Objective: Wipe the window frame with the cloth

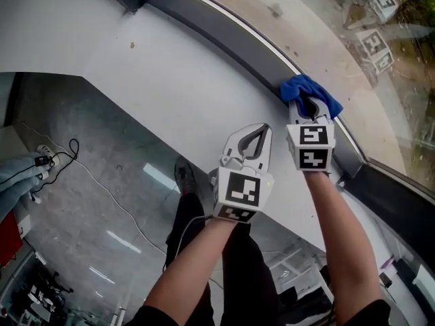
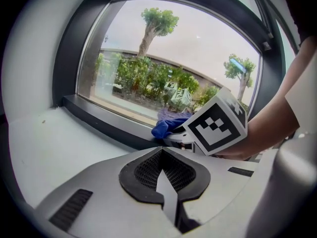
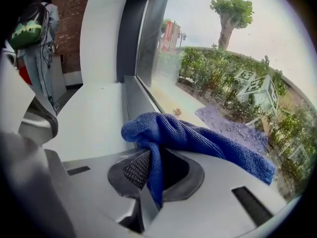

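Contents, listed by position against the window frame (image 1: 231,32), a dark grey rail at the foot of the glass (image 1: 319,19):

1. cloth (image 1: 311,92): blue, bunched, lying on the window frame's lower rail and up against the glass. One fold hangs down between the pads of the right tongs, and a longer tail spreads over their top.
2. right tongs (image 1: 309,109): clamped on the cloth, tip pressed at the window frame, marker cube facing up, held on a bare forearm.
3. left tongs (image 1: 258,133): pads closed together with nothing between them, over the sill just short of the window frame and beside the right tongs. Whether they touch the sill cannot be told.
4. sill (image 1: 170,80): white and broad, running along the room side of the window frame, with a small dark speck towards its far end.
5. floor (image 1: 81,202): grey and glossy, well below the window frame.
6. tree (image 2: 157,21): outside, beyond the window frame, above a green hedge.
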`<state>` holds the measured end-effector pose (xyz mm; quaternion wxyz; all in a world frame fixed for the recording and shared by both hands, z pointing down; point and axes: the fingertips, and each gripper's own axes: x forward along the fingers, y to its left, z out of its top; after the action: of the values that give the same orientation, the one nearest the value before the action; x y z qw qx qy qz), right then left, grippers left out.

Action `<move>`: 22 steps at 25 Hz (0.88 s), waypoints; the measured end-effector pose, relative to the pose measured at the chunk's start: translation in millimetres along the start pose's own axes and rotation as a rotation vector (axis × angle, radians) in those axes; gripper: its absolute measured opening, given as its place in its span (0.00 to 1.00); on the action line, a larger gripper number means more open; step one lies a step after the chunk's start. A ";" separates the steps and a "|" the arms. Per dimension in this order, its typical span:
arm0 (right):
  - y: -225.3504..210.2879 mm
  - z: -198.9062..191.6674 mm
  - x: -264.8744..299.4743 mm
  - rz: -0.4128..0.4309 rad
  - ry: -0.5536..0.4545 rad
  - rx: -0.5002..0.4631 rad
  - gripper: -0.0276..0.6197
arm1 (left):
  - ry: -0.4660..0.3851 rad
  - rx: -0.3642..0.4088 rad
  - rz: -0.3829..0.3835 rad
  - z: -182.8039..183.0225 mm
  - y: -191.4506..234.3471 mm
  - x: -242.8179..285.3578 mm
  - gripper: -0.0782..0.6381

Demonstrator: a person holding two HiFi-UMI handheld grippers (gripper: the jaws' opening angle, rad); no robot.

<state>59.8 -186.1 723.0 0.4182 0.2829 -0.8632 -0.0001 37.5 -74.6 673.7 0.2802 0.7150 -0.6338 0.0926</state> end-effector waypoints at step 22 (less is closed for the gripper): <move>-3.9 -19.0 -17.9 -0.005 -0.002 -0.001 0.09 | 0.004 0.001 -0.018 -1.9 -23.6 8.8 0.11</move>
<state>84.1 -176.1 721.4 0.4177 0.2847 -0.8629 -0.0020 62.1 -80.3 672.9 0.2820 0.7206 -0.6267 0.0917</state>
